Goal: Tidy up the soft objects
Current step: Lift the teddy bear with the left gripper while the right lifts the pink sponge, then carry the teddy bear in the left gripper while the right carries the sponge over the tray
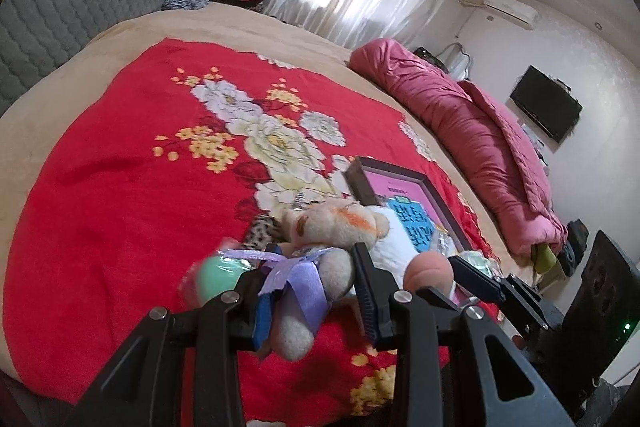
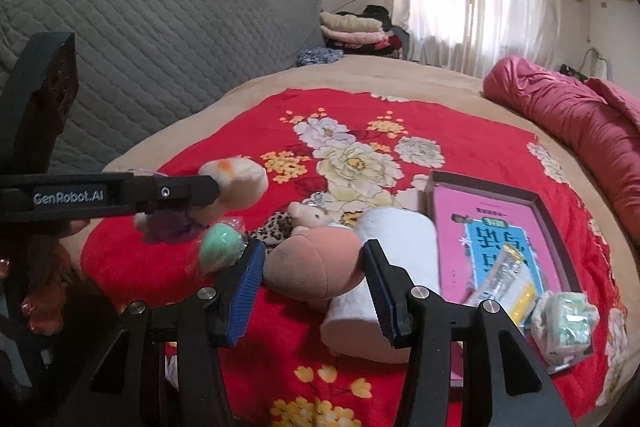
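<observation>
A wide bed (image 2: 248, 83) fills both views, covered by a tan sheet with a red floral blanket (image 1: 120, 195) spread over the middle. A grey quilted headboard cover (image 2: 160, 39) rises behind it, and a rolled pink duvet (image 1: 472, 131) lies along the far edge of the bed, well apart from the toys. Folded clothes (image 2: 352, 27) are stacked in the corner by the white curtains.

On the blanket lies a shallow dark-framed box (image 2: 552, 211) with a pink and blue book inside; a yellow and white packet (image 2: 508, 279) rests across the book's lower edge, and a crumpled clear wrapper (image 2: 564, 327) sits just beside the box's near corner. A white towel roll (image 2: 384, 267) lies next to the box on its left.

The left tongs (image 1: 316, 287) are closed part-way on a cream teddy bear (image 1: 332, 235) with a lilac ribbon (image 1: 296, 279), lifted off the blanket. The right tongs (image 2: 316, 283) grip a peach egg-shaped sponge (image 2: 308, 267) between their blue ribbed pads (image 2: 244, 287), held above the towel roll.

A small mint-green ball in a clear wrapper (image 2: 220, 247) sits just beside the right tongs' left finger; whether it touches it I cannot tell. Beyond it, on the blanket, lies a little pink plush with a leopard-print body (image 2: 304, 215).
</observation>
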{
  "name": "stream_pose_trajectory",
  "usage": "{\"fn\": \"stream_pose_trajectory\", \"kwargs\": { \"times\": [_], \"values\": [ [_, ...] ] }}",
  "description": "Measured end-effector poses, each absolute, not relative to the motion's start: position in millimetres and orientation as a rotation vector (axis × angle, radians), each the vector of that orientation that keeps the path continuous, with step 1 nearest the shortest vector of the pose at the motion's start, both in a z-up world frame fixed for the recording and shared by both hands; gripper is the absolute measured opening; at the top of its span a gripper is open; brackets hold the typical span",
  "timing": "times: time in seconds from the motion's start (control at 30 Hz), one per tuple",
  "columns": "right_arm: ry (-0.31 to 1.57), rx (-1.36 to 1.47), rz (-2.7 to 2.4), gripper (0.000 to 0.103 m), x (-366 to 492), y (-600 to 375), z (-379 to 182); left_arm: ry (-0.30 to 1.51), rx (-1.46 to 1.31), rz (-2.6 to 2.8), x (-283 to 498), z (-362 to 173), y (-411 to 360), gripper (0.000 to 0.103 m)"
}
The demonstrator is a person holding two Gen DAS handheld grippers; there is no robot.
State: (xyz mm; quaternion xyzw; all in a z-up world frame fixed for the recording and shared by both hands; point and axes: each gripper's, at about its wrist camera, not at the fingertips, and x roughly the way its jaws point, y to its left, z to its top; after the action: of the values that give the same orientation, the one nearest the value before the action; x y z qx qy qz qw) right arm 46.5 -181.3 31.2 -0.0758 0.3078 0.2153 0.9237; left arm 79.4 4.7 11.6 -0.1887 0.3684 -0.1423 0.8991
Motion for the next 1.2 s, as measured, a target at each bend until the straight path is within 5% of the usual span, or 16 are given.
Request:
{"fn": "stream_pose_trajectory", "kwargs": {
  "times": [0.57,1.2],
  "values": [
    [0.514,0.014,0.205,0.052,32,-288,60,0.785,-0.289,-0.413,68,27,-93,0.036],
    [0.583,0.146,-0.018,0.052,39,-387,29,0.929,-0.124,-0.543,81,-12,-199,0.036]
  ]
}}
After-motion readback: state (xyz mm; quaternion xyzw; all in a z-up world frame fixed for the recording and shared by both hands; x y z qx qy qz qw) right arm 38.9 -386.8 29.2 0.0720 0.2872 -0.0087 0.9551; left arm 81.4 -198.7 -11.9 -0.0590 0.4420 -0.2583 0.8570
